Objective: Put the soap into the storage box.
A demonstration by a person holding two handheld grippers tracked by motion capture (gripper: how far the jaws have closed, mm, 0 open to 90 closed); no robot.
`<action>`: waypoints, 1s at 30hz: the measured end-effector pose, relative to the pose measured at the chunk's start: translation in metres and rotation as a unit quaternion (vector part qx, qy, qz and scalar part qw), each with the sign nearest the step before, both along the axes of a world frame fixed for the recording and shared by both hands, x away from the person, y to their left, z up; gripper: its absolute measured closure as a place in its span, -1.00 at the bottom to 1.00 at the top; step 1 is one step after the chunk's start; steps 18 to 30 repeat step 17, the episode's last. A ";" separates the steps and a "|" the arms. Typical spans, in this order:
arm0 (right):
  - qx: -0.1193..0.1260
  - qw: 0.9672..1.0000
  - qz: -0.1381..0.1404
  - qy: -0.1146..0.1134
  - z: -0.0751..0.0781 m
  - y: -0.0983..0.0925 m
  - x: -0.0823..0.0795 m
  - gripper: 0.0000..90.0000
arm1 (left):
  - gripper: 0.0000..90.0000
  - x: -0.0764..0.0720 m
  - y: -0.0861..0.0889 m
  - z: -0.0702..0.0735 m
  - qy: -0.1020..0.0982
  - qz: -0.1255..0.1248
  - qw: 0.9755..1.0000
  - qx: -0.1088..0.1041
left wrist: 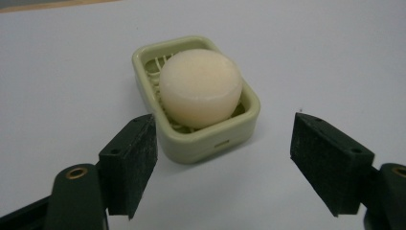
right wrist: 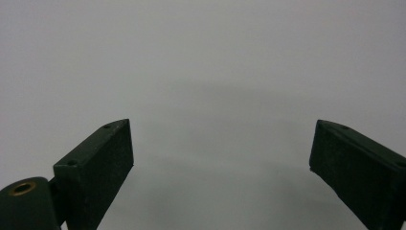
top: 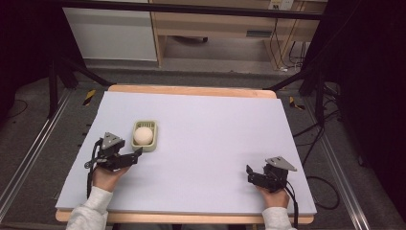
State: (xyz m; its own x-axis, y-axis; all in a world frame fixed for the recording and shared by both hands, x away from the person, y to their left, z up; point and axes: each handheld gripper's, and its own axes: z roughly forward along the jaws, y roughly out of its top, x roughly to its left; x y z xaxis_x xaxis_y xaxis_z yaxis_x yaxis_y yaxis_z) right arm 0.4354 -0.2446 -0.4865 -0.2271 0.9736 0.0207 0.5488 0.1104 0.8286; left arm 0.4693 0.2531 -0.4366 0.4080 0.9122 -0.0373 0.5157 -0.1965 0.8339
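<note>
Approach stage, by judgement: left gripper (left wrist: 222, 160) aimed at pale green soap dish (left wrist: 242, 125), jaws spread, empty, just short of its near wall. Inside, on ribbed grate: 1 round cream soap bar (left wrist: 200, 86), smooth, matte. Next: advance, straddle, close gently. Right gripper (right wrist: 220, 165) idle near table's right front, well apart, jaws spread over bare lilac mat (top: 215, 124).

Bench (top: 201, 143): one soap dish (top: 145, 143) on its left half, a round soap bar (top: 143, 135) lying in it. Left gripper (top: 136, 154) at the near-left, just beside the dish's near edge, fingers (left wrist: 129, 163) spread and apart from it. Right gripper (top: 249, 173) at the near-right corner, well apart from the dish
</note>
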 end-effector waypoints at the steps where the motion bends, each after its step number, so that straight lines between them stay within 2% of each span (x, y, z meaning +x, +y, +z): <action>1: 0.000 1.000 0.000 0.000 0.000 0.000 0.000 -0.82 | -0.46 -0.003 0.003 -0.002 0.000 -0.001 1.000 0.000; 3: 0.001 1.000 0.000 0.000 0.000 0.000 0.000 -0.82 | -0.46 -0.009 0.008 -0.005 -0.001 0.000 1.000 0.006; 7: 0.001 1.000 -0.001 0.000 0.000 0.000 0.000 -0.82 | -0.45 -0.020 0.019 -0.011 -0.007 0.002 1.000 0.003; 11: 0.006 1.000 -0.005 -0.001 0.000 -0.001 0.000 -0.82 | -0.45 -0.026 0.027 -0.017 -0.003 0.007 1.000 -0.003; 13: 0.007 1.000 -0.005 -0.002 0.000 -0.001 0.000 -0.82 | -0.44 -0.030 0.030 -0.020 -0.004 0.003 1.000 0.002; 16: 0.007 1.000 -0.005 -0.002 0.000 -0.001 -0.001 -0.82 | -0.44 -0.031 0.032 -0.024 -0.004 0.003 1.000 0.009; 30: 0.007 1.000 -0.005 -0.002 0.000 -0.001 -0.001 -0.82 | -0.44 -0.031 0.032 -0.024 -0.004 0.003 1.000 0.009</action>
